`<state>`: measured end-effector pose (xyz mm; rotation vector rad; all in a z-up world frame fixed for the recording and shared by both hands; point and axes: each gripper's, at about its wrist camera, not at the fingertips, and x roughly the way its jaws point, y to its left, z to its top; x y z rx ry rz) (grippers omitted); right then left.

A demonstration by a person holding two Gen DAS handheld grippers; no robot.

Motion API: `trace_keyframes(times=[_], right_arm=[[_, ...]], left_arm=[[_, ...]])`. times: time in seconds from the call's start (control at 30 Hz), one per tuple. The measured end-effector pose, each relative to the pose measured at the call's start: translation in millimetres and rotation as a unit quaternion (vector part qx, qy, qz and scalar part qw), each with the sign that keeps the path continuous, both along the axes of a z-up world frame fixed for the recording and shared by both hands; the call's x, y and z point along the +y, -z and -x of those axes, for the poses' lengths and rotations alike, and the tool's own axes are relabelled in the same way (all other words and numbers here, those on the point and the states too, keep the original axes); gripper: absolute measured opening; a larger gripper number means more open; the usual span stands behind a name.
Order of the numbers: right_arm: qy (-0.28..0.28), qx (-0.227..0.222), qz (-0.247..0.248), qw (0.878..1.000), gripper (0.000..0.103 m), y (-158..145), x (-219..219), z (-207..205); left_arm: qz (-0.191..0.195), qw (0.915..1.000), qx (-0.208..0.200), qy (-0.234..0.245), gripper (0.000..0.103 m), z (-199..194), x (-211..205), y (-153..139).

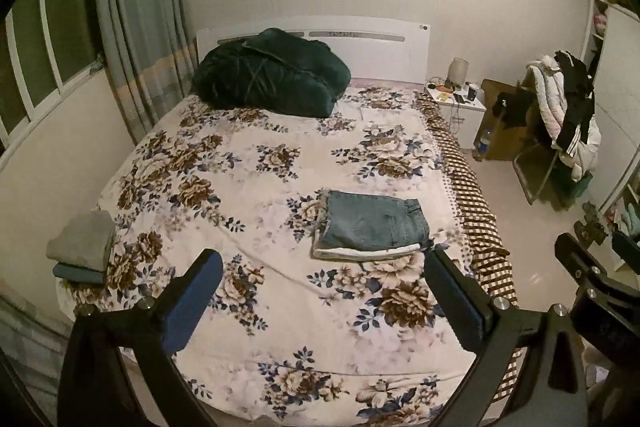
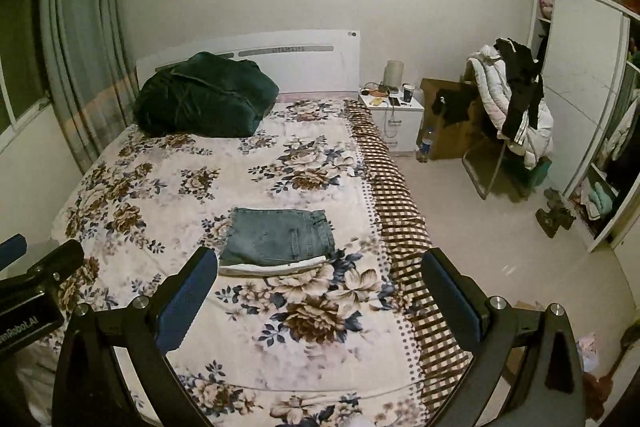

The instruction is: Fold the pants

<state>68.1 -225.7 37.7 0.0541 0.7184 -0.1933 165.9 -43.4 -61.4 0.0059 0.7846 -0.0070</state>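
Both tongs gape wide, empty — "Robot.AI" label beside folded jeans.

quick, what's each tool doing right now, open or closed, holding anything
Left tool: open, holding nothing, above the bed.
Right tool: open, holding nothing; the folded jeans lie apart on the bed.

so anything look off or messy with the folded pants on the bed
Nothing stands out. The folded jeans lie flat on the floral bedspread in a neat rectangle, a pale inner layer showing along the near edge. Both claws, left claw and right claw, are open and clear of them.
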Motion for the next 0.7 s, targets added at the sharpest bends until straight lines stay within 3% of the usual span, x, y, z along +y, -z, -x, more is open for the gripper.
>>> trace_keyframes(times=[0.2,0.7], right_arm=[[-0.001,0.007,-0.007,1.0,0.103,-11,0,4],[-0.022,0.011,-0.011,1.0,0.103,0,-7,-6]], left_arm=[[-0.003,1.0,0.004,-0.001,0.103,8,2,1],[-0.012,0.9999,0.002,-0.005,0.103,17,-1,2]])
